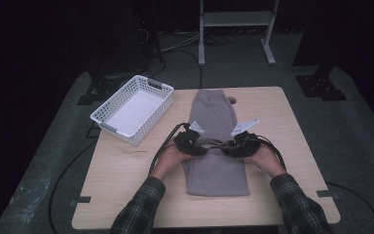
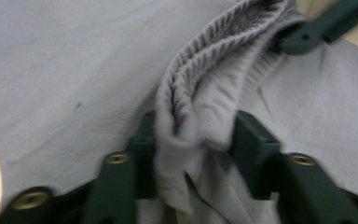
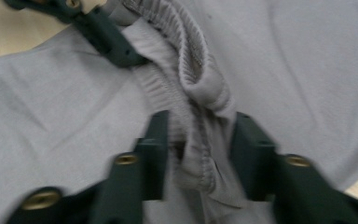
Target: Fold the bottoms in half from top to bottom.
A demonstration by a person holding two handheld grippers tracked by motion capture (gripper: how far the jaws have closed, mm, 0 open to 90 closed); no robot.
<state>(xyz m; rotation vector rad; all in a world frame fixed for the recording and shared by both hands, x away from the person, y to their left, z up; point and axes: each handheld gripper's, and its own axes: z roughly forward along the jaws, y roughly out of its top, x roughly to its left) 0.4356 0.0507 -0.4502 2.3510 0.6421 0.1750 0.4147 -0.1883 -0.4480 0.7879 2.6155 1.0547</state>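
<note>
A pair of grey sweatpants (image 1: 216, 141) lies lengthwise on the surface (image 1: 126, 180), already folded into a narrow strip, and its ribbed waistband (image 2: 200, 88) is doubled over toward the middle, held up between the two tools. The left hand-held gripper (image 1: 198, 146) has that bunched waistband between its jaws, which stand partly apart; the cloth fills the gap, but whether the pads are pressing cannot be told. The right hand-held gripper (image 1: 229, 146) sits just across from it, with the other end of the same band (image 3: 200, 93) between jaws equally parted. The lengthwise fold looks done and the crosswise fold is judged about halfway; smoothing, and perhaps moving the bundle to the white basket (image 1: 108, 117) beyond the left hand-held gripper, remains.
</note>
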